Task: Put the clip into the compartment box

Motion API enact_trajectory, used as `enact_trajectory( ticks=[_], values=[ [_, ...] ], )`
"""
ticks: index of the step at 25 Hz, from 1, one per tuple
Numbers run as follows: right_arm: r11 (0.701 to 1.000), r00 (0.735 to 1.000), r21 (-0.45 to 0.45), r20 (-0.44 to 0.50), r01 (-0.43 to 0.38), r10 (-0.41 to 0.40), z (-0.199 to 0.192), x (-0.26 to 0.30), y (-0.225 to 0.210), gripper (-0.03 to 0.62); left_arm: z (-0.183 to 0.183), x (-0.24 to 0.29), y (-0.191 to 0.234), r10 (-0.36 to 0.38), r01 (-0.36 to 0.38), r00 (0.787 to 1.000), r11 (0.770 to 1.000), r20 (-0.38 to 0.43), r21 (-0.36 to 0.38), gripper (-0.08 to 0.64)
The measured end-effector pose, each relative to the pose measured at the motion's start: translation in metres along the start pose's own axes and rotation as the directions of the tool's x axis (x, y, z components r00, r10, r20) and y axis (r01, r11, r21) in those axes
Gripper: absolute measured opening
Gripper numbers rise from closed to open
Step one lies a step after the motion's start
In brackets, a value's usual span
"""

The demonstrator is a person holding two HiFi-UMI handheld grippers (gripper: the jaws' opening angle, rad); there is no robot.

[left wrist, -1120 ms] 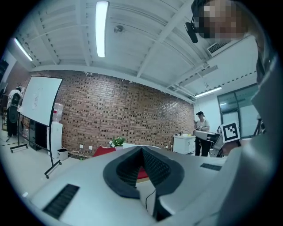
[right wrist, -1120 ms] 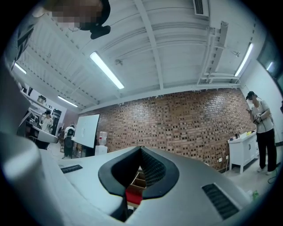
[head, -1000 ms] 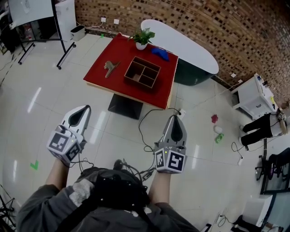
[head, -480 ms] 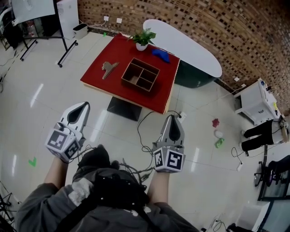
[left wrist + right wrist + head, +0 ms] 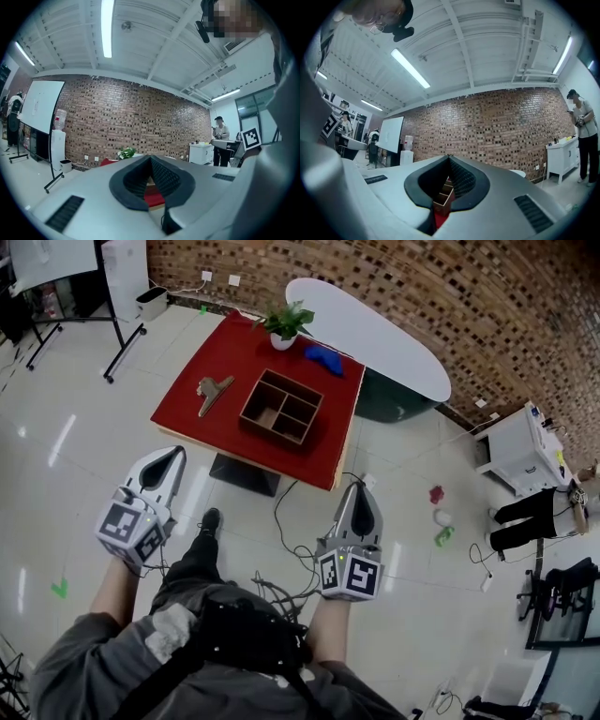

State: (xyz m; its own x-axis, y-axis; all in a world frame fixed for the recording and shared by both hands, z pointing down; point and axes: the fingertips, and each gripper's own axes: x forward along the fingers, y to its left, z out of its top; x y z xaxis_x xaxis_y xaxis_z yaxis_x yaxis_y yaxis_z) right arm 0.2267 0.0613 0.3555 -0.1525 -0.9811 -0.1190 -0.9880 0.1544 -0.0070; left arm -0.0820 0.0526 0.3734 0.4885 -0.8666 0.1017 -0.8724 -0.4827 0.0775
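table point(image 5: 234, 352) red | compartment box point(image 5: 281, 409) dark brown | clip point(image 5: 212, 390) tan | plant point(image 5: 284, 320) green | wall point(image 5: 450, 296) brown brick pattern

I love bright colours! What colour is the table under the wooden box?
The table under the compartment box is red. The head view shows it best.

Red table point(image 5: 234, 352) on pale tiled floor point(image 5: 75, 427), wooden box point(image 5: 283, 409) of 4 compartments near its middle, 1 tan clip point(image 5: 212, 392) left of it and apart, potted plant point(image 5: 284, 322) at far edge, blue object point(image 5: 323, 357) near the plant.
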Motion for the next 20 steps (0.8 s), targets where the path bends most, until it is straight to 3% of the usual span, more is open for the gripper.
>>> enact_trajectory(
  ticks=[8, 20],
  values=[
    [0.999, 0.999, -0.026, 0.027, 0.041, -0.040, 0.001, 0.103, -0.002, 0.020, 0.004, 0.086, 0.074, -0.017, 0.017, 1.000, 1.000, 0.024, -0.024, 0.023],
    [0.995, 0.995, -0.038, 0.006, 0.096, -0.096, -0.020, 0.227, 0.011, 0.020, -0.017, 0.191, 0.176, -0.052, 0.051, 0.997, 0.999, -0.049, -0.019, 0.026]
  ],
)
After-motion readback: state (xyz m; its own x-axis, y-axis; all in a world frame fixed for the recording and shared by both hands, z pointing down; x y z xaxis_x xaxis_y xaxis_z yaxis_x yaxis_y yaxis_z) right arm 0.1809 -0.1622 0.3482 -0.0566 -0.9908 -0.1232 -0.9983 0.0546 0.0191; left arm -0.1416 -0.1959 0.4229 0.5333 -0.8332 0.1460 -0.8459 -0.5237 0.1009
